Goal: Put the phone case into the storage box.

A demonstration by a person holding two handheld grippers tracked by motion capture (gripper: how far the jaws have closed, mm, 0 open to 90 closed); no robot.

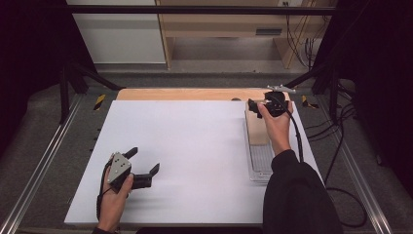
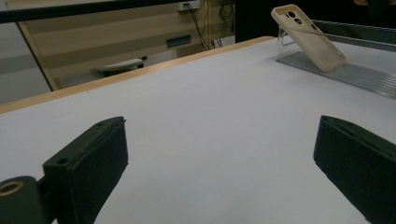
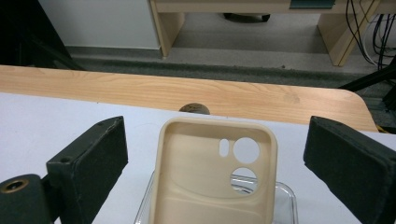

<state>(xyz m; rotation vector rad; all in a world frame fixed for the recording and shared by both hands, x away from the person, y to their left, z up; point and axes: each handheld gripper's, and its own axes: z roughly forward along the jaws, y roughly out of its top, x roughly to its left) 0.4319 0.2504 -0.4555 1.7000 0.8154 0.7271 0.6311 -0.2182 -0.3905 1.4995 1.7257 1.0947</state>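
Observation:
A beige phone case (image 1: 256,129) leans upright on a clear ribbed stand (image 1: 261,163) at the right side of the white board (image 1: 195,146). My right gripper (image 1: 258,106) hovers at the case's far end, open. In the right gripper view the case (image 3: 205,186) shows its hollow inner face and camera holes between the wide-apart jaws of that gripper (image 3: 215,158), touching neither. My left gripper (image 1: 144,161) rests open near the board's front left, with nothing between its fingers. In the left gripper view that gripper (image 2: 219,154) faces bare board, with the case (image 2: 308,37) and stand (image 2: 345,74) far off at upper right.
A wooden table edge (image 1: 185,94) runs along the far side of the board, with a small dark round object (image 3: 194,108) on it. Black frame rails stand on both sides, and cables (image 1: 341,126) lie on the floor at the right. A person's dark sleeve (image 1: 297,195) covers the stand's near end.

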